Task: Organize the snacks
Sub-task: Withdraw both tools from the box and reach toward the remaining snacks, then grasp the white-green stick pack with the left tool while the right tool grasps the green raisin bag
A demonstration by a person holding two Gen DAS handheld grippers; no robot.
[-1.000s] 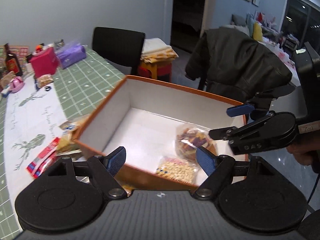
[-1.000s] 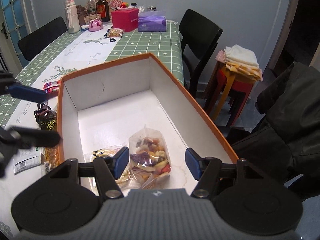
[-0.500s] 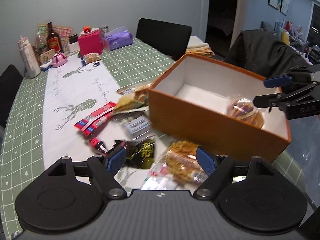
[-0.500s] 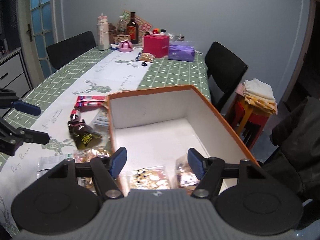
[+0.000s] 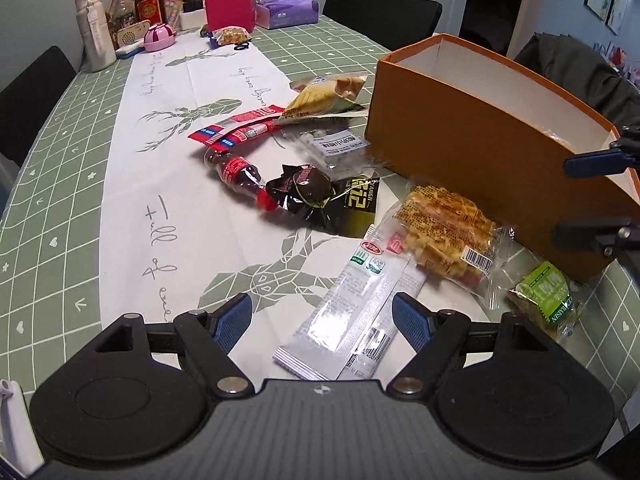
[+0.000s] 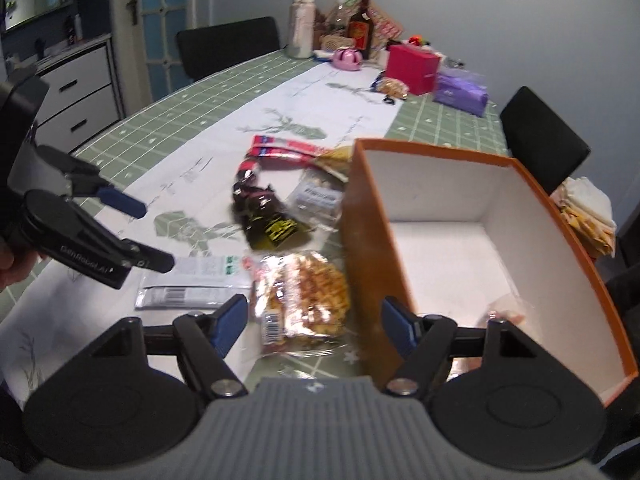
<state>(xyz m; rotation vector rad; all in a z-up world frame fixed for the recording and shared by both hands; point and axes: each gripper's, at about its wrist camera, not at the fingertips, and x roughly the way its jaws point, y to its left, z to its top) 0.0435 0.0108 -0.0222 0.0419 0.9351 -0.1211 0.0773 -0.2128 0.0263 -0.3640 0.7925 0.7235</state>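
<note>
Now both tongs have swung off the box (image 5: 480,140) toward the loose snacks left of it. Left tongs (image 5: 322,318), spread and empty, hover over the white sachet (image 5: 352,312); right tongs (image 6: 310,320), just widening, empty, frame the waffle bag (image 6: 304,296): next pickups.

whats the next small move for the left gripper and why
Probably lower the left gripper onto the silver sachets and close. Its jaws stand open and empty just above them, and the sachets still lie on the table outside the orange box.
</note>
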